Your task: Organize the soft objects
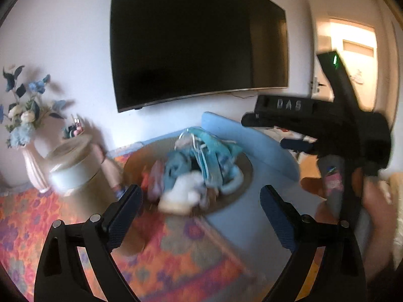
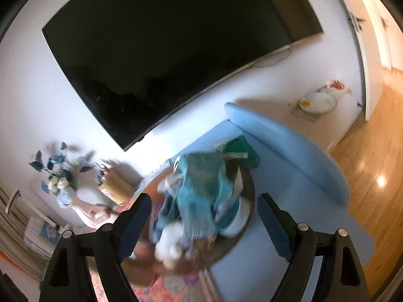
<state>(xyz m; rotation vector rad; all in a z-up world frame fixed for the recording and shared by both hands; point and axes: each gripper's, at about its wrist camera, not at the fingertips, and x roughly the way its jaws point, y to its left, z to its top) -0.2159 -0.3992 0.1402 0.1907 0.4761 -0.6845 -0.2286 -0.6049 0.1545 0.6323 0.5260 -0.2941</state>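
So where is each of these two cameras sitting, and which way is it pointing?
Left wrist: on the left tool, looking forward and down at the pile under the TV; its open fingers, the right tool and a hand show.
Right wrist: on the right tool, tilted, over the pile; only its open fingers show.
Shared: pile, TV, flowers, blue mat.

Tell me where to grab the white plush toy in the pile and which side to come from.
Grip the white plush toy across its rounded body from the near side. It lies at the pile's front edge, partly under teal fabric behind it. Both claws, left and right, stand open.
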